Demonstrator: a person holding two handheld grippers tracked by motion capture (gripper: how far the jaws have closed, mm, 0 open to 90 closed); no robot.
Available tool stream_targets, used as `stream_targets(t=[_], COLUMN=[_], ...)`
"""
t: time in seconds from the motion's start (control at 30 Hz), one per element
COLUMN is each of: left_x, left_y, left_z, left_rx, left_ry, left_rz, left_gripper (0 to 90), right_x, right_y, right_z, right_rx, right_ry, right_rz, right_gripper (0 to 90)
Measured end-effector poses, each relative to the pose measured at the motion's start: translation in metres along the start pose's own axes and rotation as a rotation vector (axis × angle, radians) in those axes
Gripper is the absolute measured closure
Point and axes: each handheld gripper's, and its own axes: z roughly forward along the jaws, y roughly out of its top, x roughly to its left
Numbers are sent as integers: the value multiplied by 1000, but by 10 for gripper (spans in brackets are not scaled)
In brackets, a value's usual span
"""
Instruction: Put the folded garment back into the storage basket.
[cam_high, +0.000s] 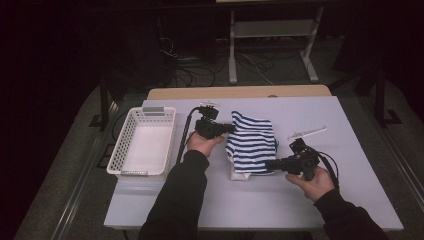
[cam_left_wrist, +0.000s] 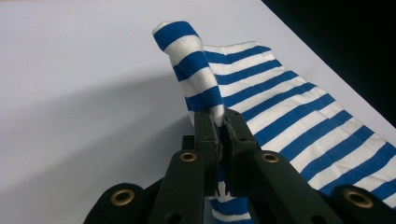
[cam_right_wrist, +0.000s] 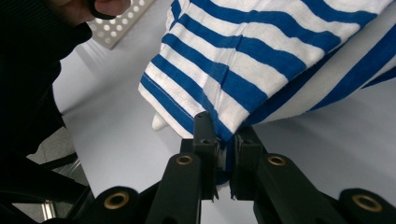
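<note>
- Here, a blue-and-white striped cotton garment (cam_high: 251, 144) sits near the middle of the pale grey table top (cam_high: 350, 150), held up off the surface between the two grippers.
- The left gripper (cam_high: 231, 128) has its jaws closed on the garment's upper left edge; in the left gripper view a fold of the striped cloth (cam_left_wrist: 196, 70) stands up from the pinched jaws, and the rest of the fabric runs off to the right.
- The right gripper (cam_high: 268, 164) is clamped on the garment's lower hem; in the right gripper view the stitched hem (cam_right_wrist: 187, 102) goes in between the closed jaws, with the cloth hanging above the table.
- A white perforated plastic basket (cam_high: 131, 131) stands on the table to the left of the garment, apart from it, just beyond the left hand (cam_high: 202, 143).
- The right hand (cam_high: 314, 184) grips its tool at the garment's lower right, with a black cable looping beside it.
</note>
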Motion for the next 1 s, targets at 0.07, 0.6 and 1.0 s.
stream_targets(t=[0.07, 0.6, 1.0], left_x=[0, 3, 6], left_y=[1, 13, 19], left_z=[-5, -38, -61], left_rx=[-3, -42, -79], left_ry=[6, 30, 29], left_rz=[1, 2, 5], left_gripper=[847, 847, 847], right_x=[3, 23, 39], right_y=[3, 23, 40], right_z=[1, 5, 7], right_rx=[-2, -27, -27], right_ry=[2, 23, 29], right_rz=[-4, -51, -85], right_gripper=[819, 819, 819])
